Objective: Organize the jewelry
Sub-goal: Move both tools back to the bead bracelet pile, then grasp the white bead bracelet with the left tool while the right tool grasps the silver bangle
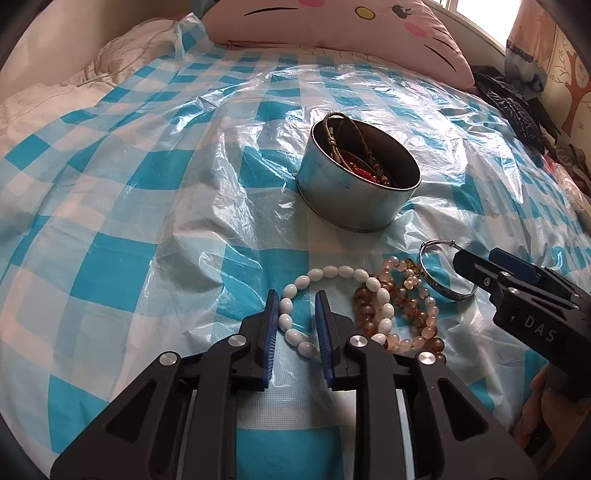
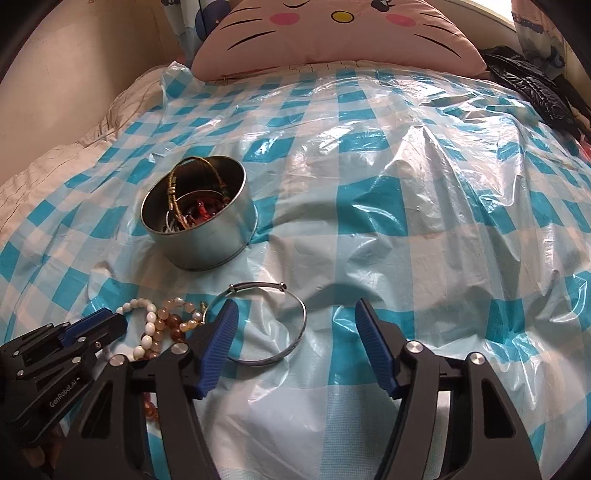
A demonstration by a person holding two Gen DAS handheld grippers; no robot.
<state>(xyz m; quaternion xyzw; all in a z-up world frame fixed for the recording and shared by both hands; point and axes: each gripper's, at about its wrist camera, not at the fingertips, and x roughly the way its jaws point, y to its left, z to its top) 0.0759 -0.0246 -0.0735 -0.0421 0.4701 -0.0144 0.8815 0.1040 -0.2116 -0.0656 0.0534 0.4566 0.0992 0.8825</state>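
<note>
A blue-and-white checked plastic sheet (image 1: 122, 206) covers the bed, probably to give the loose pieces one smooth surface; a pink cat-face pillow (image 2: 340, 33) lies at its far edge, well ahead of both grippers. The round metal tin (image 1: 354, 184) stands ahead of the left gripper (image 1: 295, 325) and ahead-left of the right gripper (image 2: 293, 332), and already holds cord bracelets and red beads, so it seems the collecting place. The left gripper's jaws stand partly apart, straddling one side of the white bead bracelet (image 1: 332, 275), which lies flat, not yet clamped; the amber and pink bead strands (image 1: 402, 302) sit just right of it, touching. The right gripper's jaws are wide apart, its left finger over the near-left rim of the silver bangle (image 2: 291, 339). Only the right view shows the bangle's whole hoop and the tin's contents plainly; only the left view shows the white loop running between those jaws.
</note>
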